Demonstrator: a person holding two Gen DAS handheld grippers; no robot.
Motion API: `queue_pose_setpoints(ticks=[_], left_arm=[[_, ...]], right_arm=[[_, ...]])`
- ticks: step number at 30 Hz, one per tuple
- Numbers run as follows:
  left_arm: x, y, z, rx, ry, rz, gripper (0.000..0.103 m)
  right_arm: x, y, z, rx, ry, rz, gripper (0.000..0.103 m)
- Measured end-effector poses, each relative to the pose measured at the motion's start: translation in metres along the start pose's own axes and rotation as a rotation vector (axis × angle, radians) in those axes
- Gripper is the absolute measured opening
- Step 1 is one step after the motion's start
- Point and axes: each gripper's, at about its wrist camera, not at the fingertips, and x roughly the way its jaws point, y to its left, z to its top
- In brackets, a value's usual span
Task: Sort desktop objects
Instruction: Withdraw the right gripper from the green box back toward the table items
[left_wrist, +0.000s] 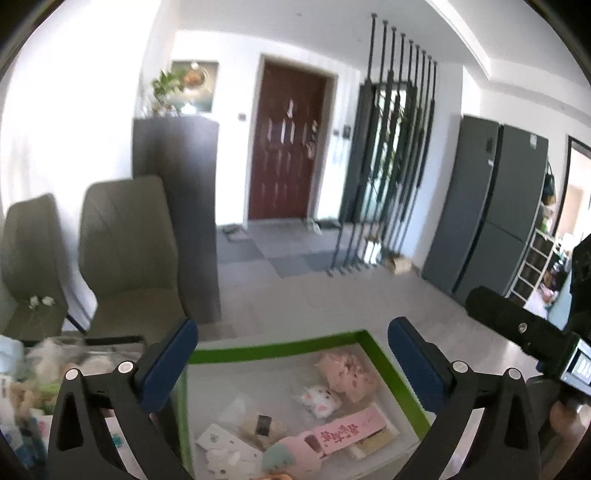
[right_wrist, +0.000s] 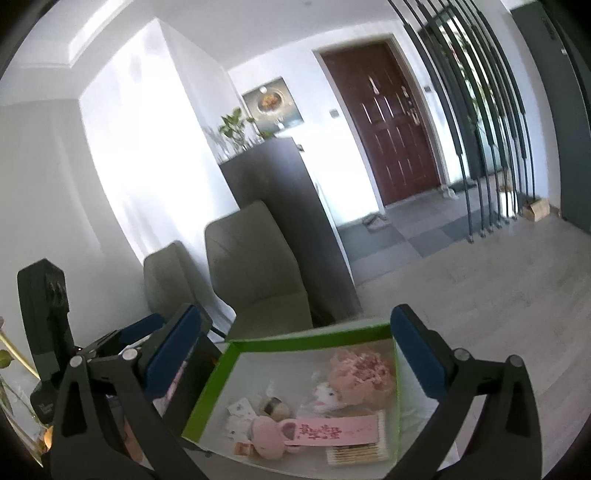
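Green-rimmed box (left_wrist: 397, 373) (right_wrist: 218, 373) sat on the desk below both grippers. It held a pink fluffy item (left_wrist: 347, 373) (right_wrist: 360, 371), a small white plush (left_wrist: 319, 398) (right_wrist: 327, 397), a pink label strip (left_wrist: 351, 430) (right_wrist: 332, 430), cards and cotton swabs (right_wrist: 356, 456). The strip's long axis ran roughly across the box. Left gripper (left_wrist: 291, 363) and right gripper (right_wrist: 295, 360) hovered above with jaws spread wide, holding nothing.

Two grey chairs (left_wrist: 125, 254), dark cabinet (left_wrist: 184, 206), seemingly potted plant (left_wrist: 166, 86).
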Motion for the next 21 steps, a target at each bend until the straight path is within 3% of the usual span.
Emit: queue_pose_setpoints(ticks=[3,21], left_arm=[[-0.016,0.004,-0.001,0.005,-0.034,0.013,0.103],[-0.097,0.009,-0.035,-0.027,-0.068,0.07,0.103]], right_arm=[[-0.01,0.014,0.003,-0.031,-0.033,0.01,0.103],[-0.066,0.066,-0.01,-0.119,-0.08,0.069,0.103]])
